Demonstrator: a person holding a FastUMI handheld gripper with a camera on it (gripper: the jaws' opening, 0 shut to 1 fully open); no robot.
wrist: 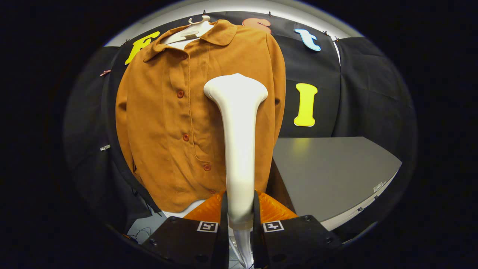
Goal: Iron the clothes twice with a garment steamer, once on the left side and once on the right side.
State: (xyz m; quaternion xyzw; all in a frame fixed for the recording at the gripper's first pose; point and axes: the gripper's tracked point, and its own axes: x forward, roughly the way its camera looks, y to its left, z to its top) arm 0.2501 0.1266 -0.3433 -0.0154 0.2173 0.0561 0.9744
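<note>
From the gripper view, the claw [240, 215] is clamped on the handle of the white, smooth plastic garment steamer [238, 142], both fingers pressing it. Its head stands over the right panel of the rust-orange buttoned shirt [164, 119] on a white hanger [194, 28], beside the grey bench [328, 172]. Pushing hard could swing the loose, faintly creased cloth off the hanger, I'd guess.

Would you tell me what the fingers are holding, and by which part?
The gripper holds the steamer by its handle's lower end, both fingers pressing its sides.
</note>
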